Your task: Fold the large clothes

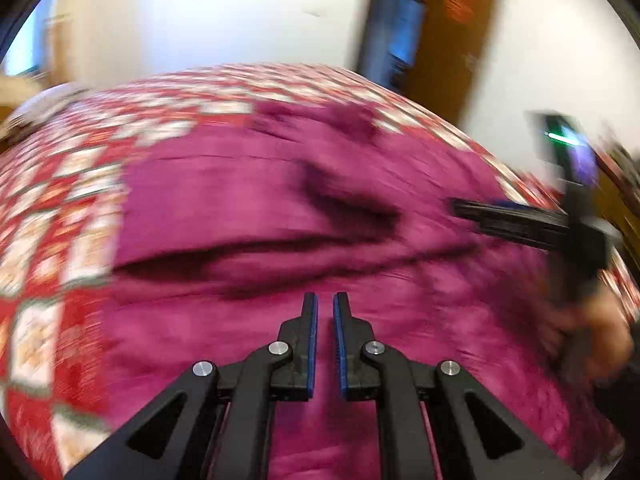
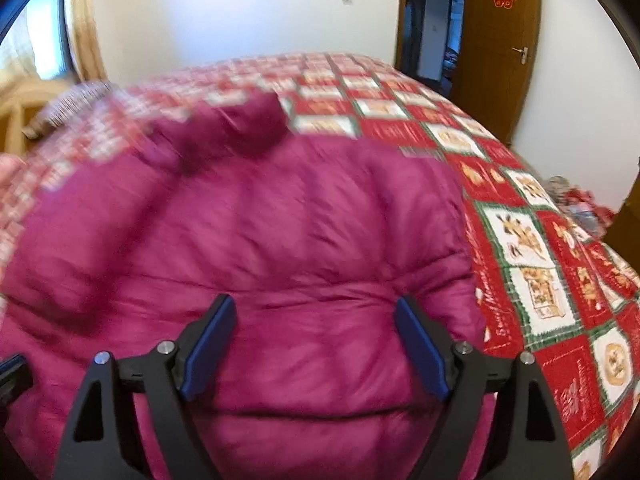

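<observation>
A large magenta quilted puffer coat (image 1: pixel 280 200) lies spread on the bed; it also fills the right wrist view (image 2: pixel 300 240). My left gripper (image 1: pixel 326 300) hovers over the coat with its jaws nearly closed, a narrow gap between the blue pads, nothing between them. My right gripper (image 2: pixel 316 308) is open wide over the coat, empty. The right gripper also shows in the left wrist view (image 1: pixel 460 206) at the right, blurred, above the coat. The left wrist view is motion-blurred.
The bed has a red, white and green patchwork cover (image 2: pixel 540 240). A pillow (image 2: pixel 76 100) lies at the far left. A brown wooden door (image 2: pixel 500 40) stands open at the back right. A white wall is behind.
</observation>
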The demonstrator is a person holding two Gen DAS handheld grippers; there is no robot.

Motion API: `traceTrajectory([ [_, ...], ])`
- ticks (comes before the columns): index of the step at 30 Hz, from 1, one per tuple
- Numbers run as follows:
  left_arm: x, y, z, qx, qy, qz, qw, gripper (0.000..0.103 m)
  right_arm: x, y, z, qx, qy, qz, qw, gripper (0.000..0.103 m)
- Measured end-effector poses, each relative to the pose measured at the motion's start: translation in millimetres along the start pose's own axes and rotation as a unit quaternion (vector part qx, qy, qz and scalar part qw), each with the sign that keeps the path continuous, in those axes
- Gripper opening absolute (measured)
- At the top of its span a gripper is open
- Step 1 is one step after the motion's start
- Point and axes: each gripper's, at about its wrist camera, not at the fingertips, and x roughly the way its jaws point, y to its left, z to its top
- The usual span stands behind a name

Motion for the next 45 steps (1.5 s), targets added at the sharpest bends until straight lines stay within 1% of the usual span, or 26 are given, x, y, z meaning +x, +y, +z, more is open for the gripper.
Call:
traceTrajectory([
  [2,0.3,26.2,-1.7,-0.05,-0.012,0.051,0.9974,0.007,-27.8,14.0,7.8,0.014,-0.041,0.048,0.998,0.089],
  [3,4.0,36.5,-2.4,-0.067,-0.009,0.073,0.995,0.007,-40.2,28.7,13.5,0.011,-0.054,0.071,0.996,0.096],
  [6,13.1,56.6,-6.0,-0.107,-0.012,0.111,0.988,0.007,-54.7,72.7,22.9,-0.028,-0.066,0.11,0.991,0.101],
  [9,14.3,62.7,-14.1,-0.129,-0.013,0.105,0.986,0.007,-54.0,119.3,26.3,-0.084,-0.076,0.104,0.988,0.103],
  [11,17.9,58.2,-14.6,-0.124,-0.012,0.107,0.9864,0.007,-36.1,146.4,26.0,-0.125,-0.062,0.066,0.988,0.103],
  [13,20.2,61.4,-12.5,-0.131,-0.01,0.097,0.9865,0.008,-15.1,155.1,24.7,-0.145,-0.04,0.033,0.988,0.083],
  [14,19.1,64.4,-14.2,-0.141,-0.013,0.085,0.9862,0.008,-8.0,154.1,25.4,-0.145,-0.032,0.018,0.989,0.055],
  [15,16.6,67.1,-13.7,-0.149,-0.016,0.075,0.9859,0.008,-2.6,144.8,25.7,-0.128,-0.021,0.021,0.991,0.037],
  [17,15.3,77.6,-16.6,-0.175,-0.023,0.045,0.9833,0.008,-2.5,114.0,25.9,-0.06,-0.007,0.056,0.997,0.031],
  [20,15.7,90.5,-19.9,-0.216,-0.032,0.005,0.9758,0.008,-13.1,59.3,19.5,0.036,-0.009,0.077,0.996,0.031],
  [22,16.4,93.7,-20.7,-0.231,-0.036,-0.006,0.9724,0.008,-20.4,27.4,8.6,0.085,-0.004,0.084,0.993,0.038],
  [23,16.4,92.4,-20.2,-0.231,-0.035,-0.005,0.9724,0.008,-20.7,14.3,1.9,0.097,0.003,0.069,0.993,0.045],
  [24,16.7,90.1,-19.1,-0.228,-0.034,-0.001,0.9732,0.008,-20.2,7.8,-2.4,0.097,0.015,0.044,0.994,0.048],
  [26,17.4,86.8,-16.7,-0.219,-0.031,0.01,0.9752,0.008,-13.8,-12.7,-16.2,0.101,0.046,0.001,0.994,0.048],
  [28,15.3,82.5,-13.8,-0.205,-0.025,0.023,0.9782,0.008,-18.1,-29.3,-22.0,0.13,0.049,-0.004,0.99,0.048],
  [30,10.8,74.5,-7.6,-0.174,-0.006,0.047,0.9837,0.008,-30.8,-33.8,-17.7,0.137,0.029,-0.003,0.99,0.048],
  [32,4.5,66.8,5.0,-0.146,0.007,0.067,0.987,0.008,-46.2,-27.3,-2.2,0.121,-0.004,0.011,0.993,0.049],
  [33,-4.1,62.8,16.0,-0.138,-0.002,0.068,0.9882,0.008,-50.2,-21.4,8.2,0.112,-0.017,0.022,0.993,0.053],
  [34,-8.8,62.9,23.1,-0.137,-0.012,0.066,0.9884,0.008,-50.9,-17.5,15.3,0.106,-0.023,0.032,0.994,0.064],
  [35,-14.3,61.8,33.6,-0.137,-0.024,0.066,0.9881,0.008,-48.7,-10.9,23.3,0.096,-0.029,0.043,0.994,0.071],
  [37,-17.2,60.8,59.7,-0.138,-0.043,0.075,0.9866,0.008,-38.5,10.7,40.2,0.071,-0.043,0.052,0.995,0.071],
  [39,-9.9,60.0,85.8,-0.138,-0.048,0.091,0.9851,0.01,-17.1,33.3,53.2,0.038,-0.031,0.059,0.997,0.048],
  [40,-1.7,58.3,100.9,-0.135,-0.046,0.099,0.9848,0.011,-1.4,43.6,55.1,0.022,-0.011,0.057,0.998,0.022],
  [41,6.3,56.7,112.6,-0.13,-0.045,0.103,0.9851,0.012,12.0,49.3,54.5,0.014,0.009,0.052,0.999,0.018],
  [43,22.5,53.5,124.3,-0.112,-0.04,0.109,0.9869,0.016,30.8,50.6,43.5,0.018,0.043,0.055,0.997,0.018],
  [45,45.7,55.4,129.5,-0.106,-0.018,0.125,0.9863,0.016,36.4,50.1,28.1,0.019,0.058,0.068,0.996,0.019],
])
